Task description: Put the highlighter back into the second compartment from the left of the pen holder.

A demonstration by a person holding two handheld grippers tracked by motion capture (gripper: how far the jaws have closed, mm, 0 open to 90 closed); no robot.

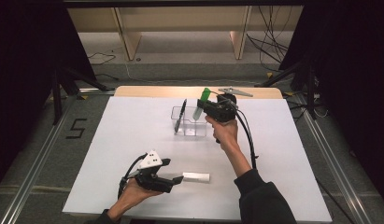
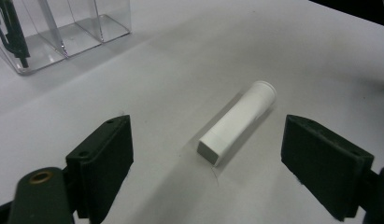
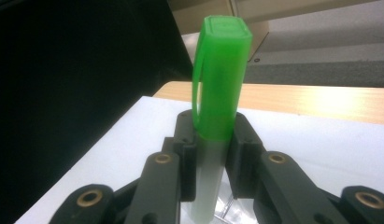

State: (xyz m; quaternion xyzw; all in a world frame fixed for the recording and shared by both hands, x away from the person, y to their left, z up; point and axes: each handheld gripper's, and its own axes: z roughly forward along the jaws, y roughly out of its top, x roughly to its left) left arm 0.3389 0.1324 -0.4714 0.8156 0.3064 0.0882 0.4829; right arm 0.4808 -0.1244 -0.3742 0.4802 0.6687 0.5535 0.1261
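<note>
My right gripper is shut on a marker with a green cap and a pale barrel, held upright between the jaws. In the high view this green-capped marker hangs over the right side of a clear plastic organiser. A black pen leans in the organiser's left compartment. My left gripper rests low near the table's front edge, jaws wide open. A white capped tube lies flat on the table between and just beyond its jaws, untouched. In the high view the white tube lies right of the left gripper.
The white table top has a wooden strip along its far edge. Black curtains and stand legs flank the table. Cables lie on the floor at the back right. The clear organiser stands at the upper left of the left gripper view.
</note>
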